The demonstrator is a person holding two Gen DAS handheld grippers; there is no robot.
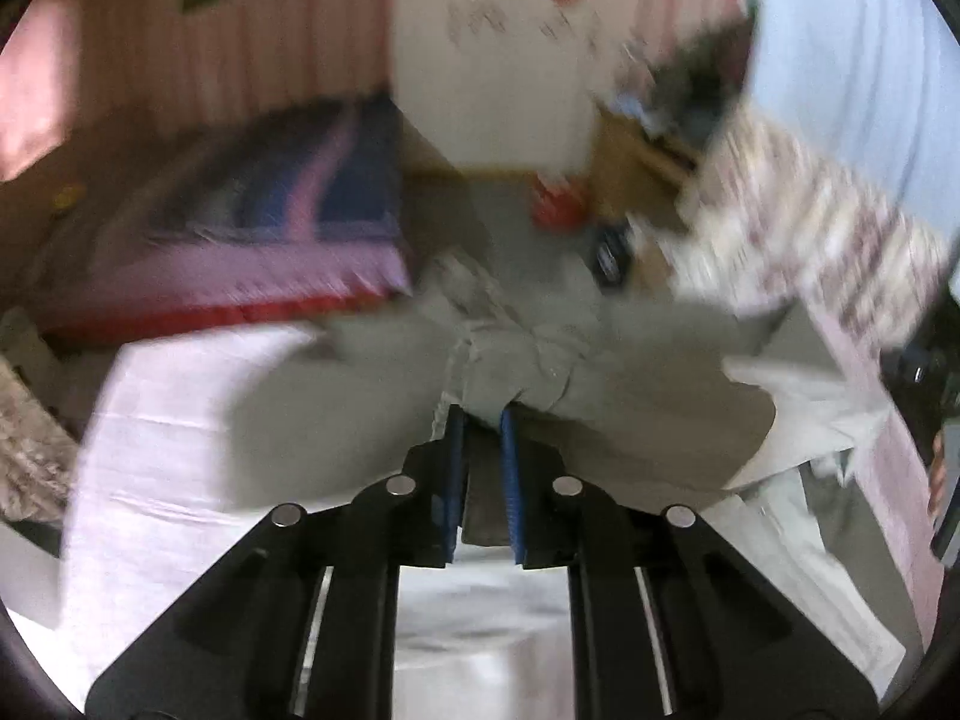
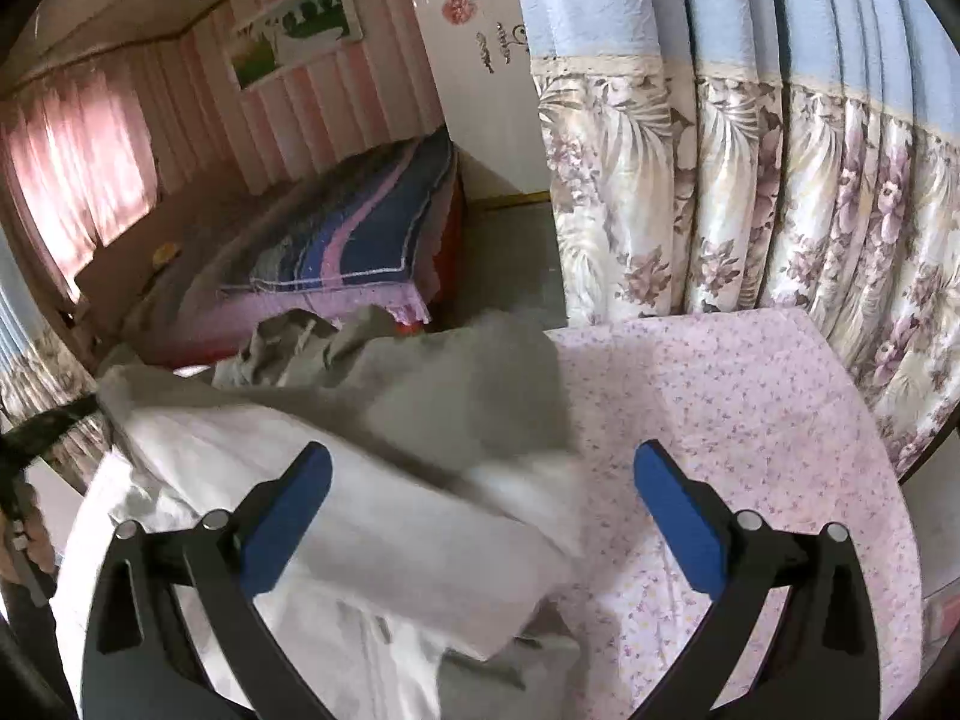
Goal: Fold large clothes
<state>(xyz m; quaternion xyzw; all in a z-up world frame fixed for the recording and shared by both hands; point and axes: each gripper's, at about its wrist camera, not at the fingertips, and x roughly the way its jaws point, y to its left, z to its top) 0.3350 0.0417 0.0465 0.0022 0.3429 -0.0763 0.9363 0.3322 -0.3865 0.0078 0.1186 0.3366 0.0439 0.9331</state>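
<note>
A large grey-beige garment (image 1: 600, 396) lies bunched on a table. My left gripper (image 1: 482, 414) is shut on a fold of it, with the cloth pinched between the blue pads (image 1: 510, 468); this view is blurred. In the right wrist view the same garment (image 2: 456, 396) is partly lifted and blurred, with its pale lining (image 2: 360, 510) showing below. My right gripper (image 2: 480, 474) is wide open and empty, just above the garment's right edge. The blue fingers (image 2: 678, 516) stand far apart.
The table carries a pink floral cloth (image 2: 750, 420). Floral and blue curtains (image 2: 780, 180) hang close behind it on the right. A bed with a blue and pink cover (image 2: 360, 240) stands across the grey floor (image 2: 510, 264). A white door (image 2: 480, 90) is beyond.
</note>
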